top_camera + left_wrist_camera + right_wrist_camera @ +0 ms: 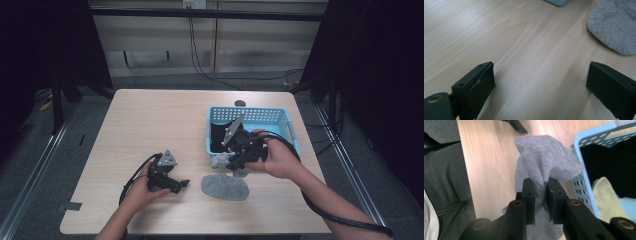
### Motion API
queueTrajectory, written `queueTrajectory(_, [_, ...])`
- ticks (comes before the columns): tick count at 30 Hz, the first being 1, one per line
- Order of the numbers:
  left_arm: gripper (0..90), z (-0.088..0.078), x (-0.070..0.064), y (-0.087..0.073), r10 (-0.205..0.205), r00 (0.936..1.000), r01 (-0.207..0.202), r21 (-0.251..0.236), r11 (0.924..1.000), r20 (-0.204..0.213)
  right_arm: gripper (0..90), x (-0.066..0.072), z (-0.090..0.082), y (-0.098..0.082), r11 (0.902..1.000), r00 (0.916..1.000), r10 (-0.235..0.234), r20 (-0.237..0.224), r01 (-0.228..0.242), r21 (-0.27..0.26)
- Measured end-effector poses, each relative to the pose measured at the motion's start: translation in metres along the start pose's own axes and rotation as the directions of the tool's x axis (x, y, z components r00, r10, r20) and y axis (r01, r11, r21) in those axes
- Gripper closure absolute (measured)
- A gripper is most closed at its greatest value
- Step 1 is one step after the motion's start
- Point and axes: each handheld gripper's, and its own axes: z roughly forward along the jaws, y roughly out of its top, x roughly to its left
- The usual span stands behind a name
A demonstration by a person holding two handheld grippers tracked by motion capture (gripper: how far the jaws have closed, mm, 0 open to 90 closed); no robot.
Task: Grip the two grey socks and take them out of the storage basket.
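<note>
Between the black pads of the right gripper (539,195) a grey sock (544,162) was pinched, the jaws drawn nearly together with a bunched fold of the knit squeezed in the narrow gap and the rest of the fabric rising in a crumpled hump beyond the tips. Just beside that hump the pale blue wall of a basket (584,182) was seen, and inside it a yellowish sock (605,195) lay against dark cloth. From the high view the same gripper (239,162) was found at the near edge of the basket (250,114), the held sock (220,160) hanging over the table (150,120) just outside the rim. A second grey sock (225,187) was laid flat on the wood a little nearer the person, close to the first. The left gripper (172,184) was rested low on the table well to the left, its jaws spread wide with nothing but bare wood between them, and the flat sock (616,25) was seen beyond its fingers (610,87). The step in hand was judged to be the pairing of socks taken from the basket, with the held one being carried toward its mate. The next move was judged to call for the held sock to be brought over the flat one and lowered onto it before the grip was released, and care would be needed that the fold did not cling to the pads.
</note>
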Motion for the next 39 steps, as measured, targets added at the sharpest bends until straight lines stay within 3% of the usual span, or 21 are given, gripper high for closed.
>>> queueTrajectory(7, [7.5,0.0,0.0,0.0,0.0,1.0,0.0,0.0,1.0,0.0,77.6,0.003,0.021,0.001,0.9995,0.9995,-0.003,-0.033,0.004,0.032])
queueTrajectory(19, [7.5,0.0,0.0,0.0,-0.001,1.0,0.001,-0.001,1.0,0.0,75.2,0.004,0.048,0.006,0.9978,0.9985,-0.034,-0.042,0.036,0.055])
queueTrajectory(20, [7.5,0.0,0.0,0.0,0.0,1.0,0.0,0.0,1.0,0.0,66.4,0.004,0.051,0.006,0.9979,0.9986,-0.029,-0.045,0.032,0.056])
queueTrajectory(27, [7.5,0.0,0.0,0.0,-0.001,1.0,0.001,-0.001,1.0,0.0,50.1,0.006,0.054,0.005,0.9981,0.9977,-0.016,-0.066,0.02,0.058])
queueTrajectory(32, [7.5,0.0,0.0,0.0,0.0,1.0,0.0,0.0,1.0,0.0,41.8,0.006,0.052,0.0,0.997,0.9974,0.024,-0.068,-0.019,0.074])
queueTrajectory(39, [7.5,0.0,0.0,0.0,-0.004,1.0,0.004,-0.002,1.0,-0.001,35.0,0.005,0.047,-0.016,0.9963,0.9983,0.024,-0.053,-0.02,0.084])
